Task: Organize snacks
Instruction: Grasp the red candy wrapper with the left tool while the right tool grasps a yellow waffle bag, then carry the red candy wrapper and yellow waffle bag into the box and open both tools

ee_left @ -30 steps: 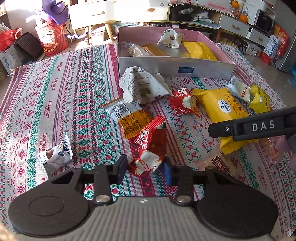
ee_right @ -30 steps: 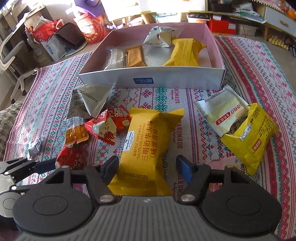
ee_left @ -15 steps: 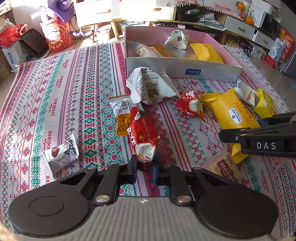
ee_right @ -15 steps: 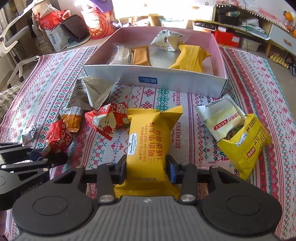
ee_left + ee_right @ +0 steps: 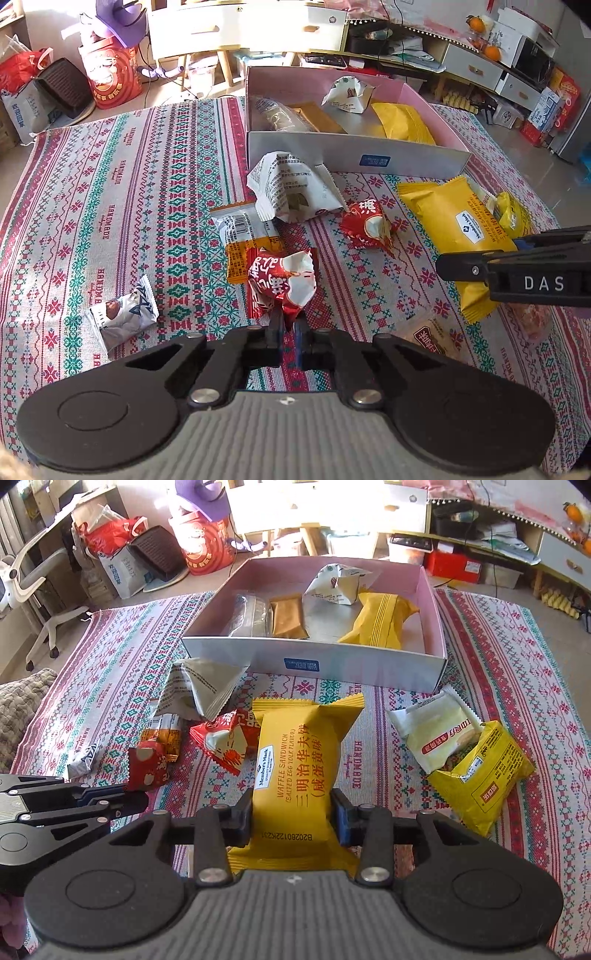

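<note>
While both grippers point steeply down at the patterned cloth (image 5: 122, 206), each is clamped on a snack in front of the open box (image 5: 332, 664).

Left gripper (image 5: 289, 326): jaws nearly together, pinching the lower edge of the red snack packet (image 5: 282, 282), which stands crumpled beside an orange bar (image 5: 242, 245). Right gripper (image 5: 295, 812): jaws pressed on both sides of the yellow waffle sandwich pack (image 5: 299, 768), whose near end is hidden under the gripper body. A brown-labelled packet (image 5: 430, 334) at the left view's lower right is partly cut off and hard to read.
</note>
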`<state>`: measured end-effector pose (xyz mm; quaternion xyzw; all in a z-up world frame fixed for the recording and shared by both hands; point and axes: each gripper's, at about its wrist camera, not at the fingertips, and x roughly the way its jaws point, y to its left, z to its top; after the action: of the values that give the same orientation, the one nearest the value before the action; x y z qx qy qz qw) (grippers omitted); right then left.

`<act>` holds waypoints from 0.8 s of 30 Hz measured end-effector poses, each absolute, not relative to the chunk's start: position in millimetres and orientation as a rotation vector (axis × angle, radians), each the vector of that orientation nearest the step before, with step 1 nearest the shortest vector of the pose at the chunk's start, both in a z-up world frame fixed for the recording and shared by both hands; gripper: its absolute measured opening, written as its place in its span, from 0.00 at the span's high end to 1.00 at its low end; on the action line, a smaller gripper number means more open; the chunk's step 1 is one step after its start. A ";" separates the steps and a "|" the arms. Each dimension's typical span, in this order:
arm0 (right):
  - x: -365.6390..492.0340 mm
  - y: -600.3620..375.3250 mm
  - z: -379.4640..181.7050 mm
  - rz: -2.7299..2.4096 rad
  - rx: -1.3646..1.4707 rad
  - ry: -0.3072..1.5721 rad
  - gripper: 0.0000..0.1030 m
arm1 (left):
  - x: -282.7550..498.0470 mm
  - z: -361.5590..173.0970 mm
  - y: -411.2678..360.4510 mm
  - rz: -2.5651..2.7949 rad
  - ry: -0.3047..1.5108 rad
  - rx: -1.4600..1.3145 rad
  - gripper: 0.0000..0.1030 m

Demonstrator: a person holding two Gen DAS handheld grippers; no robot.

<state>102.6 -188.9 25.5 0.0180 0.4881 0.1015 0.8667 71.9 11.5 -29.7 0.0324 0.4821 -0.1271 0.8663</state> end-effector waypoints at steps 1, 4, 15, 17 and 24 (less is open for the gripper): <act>102.5 -189.6 27.2 0.214 0.040 1.017 0.63 | 71.9 -29.4 11.2 -0.269 1.010 0.065 0.92; 102.5 -191.9 31.2 0.217 0.053 1.008 0.63 | 72.1 -28.1 11.9 -0.277 1.010 0.054 0.92; 102.2 -198.9 41.9 0.227 0.090 0.982 0.63 | 72.5 -12.7 23.2 -0.309 0.986 -0.036 0.98; 102.2 -199.8 43.1 0.227 0.094 0.979 0.63 | 74.0 -12.6 28.4 -0.311 0.996 -0.064 0.98; 102.8 -203.4 45.0 0.225 0.113 0.977 0.63 | 74.4 -7.6 35.8 -0.314 0.989 -0.094 0.98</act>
<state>102.8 -203.4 45.0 0.0539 0.4679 0.1076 0.8756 74.4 35.8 -7.6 -0.0447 0.4723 -0.1500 0.8674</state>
